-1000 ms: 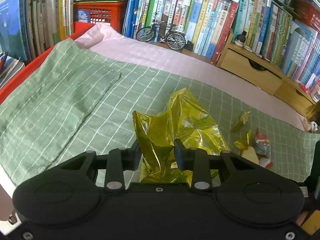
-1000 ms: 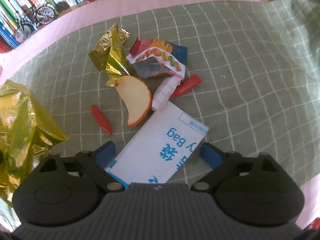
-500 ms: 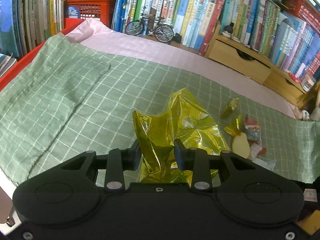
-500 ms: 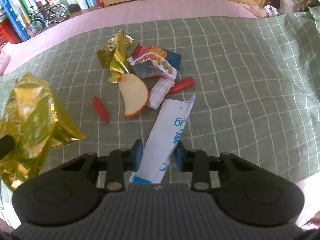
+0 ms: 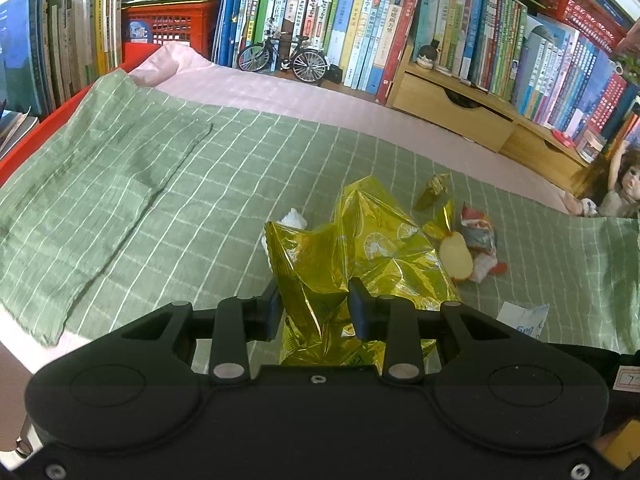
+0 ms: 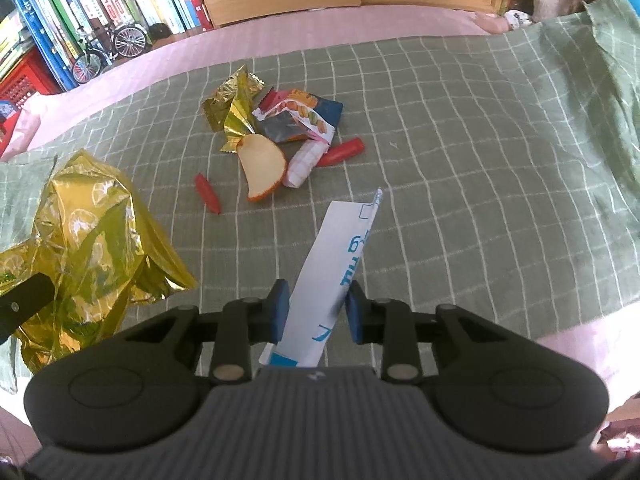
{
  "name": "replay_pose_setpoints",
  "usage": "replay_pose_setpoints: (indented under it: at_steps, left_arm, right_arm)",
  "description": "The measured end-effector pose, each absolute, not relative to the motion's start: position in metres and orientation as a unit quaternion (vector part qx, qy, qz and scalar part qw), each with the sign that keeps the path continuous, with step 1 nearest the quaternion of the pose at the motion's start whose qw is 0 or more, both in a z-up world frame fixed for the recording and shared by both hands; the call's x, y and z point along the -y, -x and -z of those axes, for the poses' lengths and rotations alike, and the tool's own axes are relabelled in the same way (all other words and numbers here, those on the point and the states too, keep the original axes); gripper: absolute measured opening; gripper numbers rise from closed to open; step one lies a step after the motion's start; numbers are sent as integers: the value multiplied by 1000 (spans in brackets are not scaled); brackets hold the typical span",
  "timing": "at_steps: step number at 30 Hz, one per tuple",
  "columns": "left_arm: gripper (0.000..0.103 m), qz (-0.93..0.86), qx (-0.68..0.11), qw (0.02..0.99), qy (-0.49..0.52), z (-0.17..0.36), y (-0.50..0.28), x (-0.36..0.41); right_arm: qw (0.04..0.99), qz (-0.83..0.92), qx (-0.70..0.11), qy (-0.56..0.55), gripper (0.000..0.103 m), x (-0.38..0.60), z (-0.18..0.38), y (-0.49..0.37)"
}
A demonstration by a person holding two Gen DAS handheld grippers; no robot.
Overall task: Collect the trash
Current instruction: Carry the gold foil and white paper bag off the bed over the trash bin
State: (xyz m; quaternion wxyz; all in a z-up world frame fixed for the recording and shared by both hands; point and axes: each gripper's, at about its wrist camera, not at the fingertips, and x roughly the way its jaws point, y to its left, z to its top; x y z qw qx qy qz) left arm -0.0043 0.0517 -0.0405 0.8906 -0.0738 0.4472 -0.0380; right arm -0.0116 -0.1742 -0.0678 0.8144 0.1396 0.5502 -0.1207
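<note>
Left gripper (image 5: 314, 306) clamps the gold foil bag (image 5: 360, 256) as collector; right gripper (image 6: 316, 312) pinches the white paper bag (image 6: 336, 264) to drop in

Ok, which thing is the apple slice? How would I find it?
Look at the green checked cloth, then the small heap of wrappers in its middle. The apple slice lies at the heap's near edge: a pale curved wedge with an orange rim, the only smooth thing there.

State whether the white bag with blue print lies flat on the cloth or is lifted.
Lifted: the white bag is pinched, buckled, in the right hand-held gripper, its far end raised above the green cloth.
</note>
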Motion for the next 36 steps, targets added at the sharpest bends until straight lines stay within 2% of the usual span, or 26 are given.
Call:
replay_pose_setpoints:
  at_steps: [4,5,6,29,36]
  left_arm:
    - [32,41,-448,890,74,38,22,-55]
    - [32,42,-448,890,74,37,27,-56]
    - [32,42,-448,890,74,37,31,-57]
    - [32,13,-459,884,90,41,124,-117]
    - [32,-2,-461,882,100,45,144,-135]
  right_arm:
    - [818,117,-546,-139,33,171,62,25]
    - [819,115,-545,-138,21,170,60,28]
    - [819,113,-546,-137,18,169,58,32]
    - [833,51,-540,-107,10,127,44,86]
    - [845,-15,-525,-95,9,110,28,97]
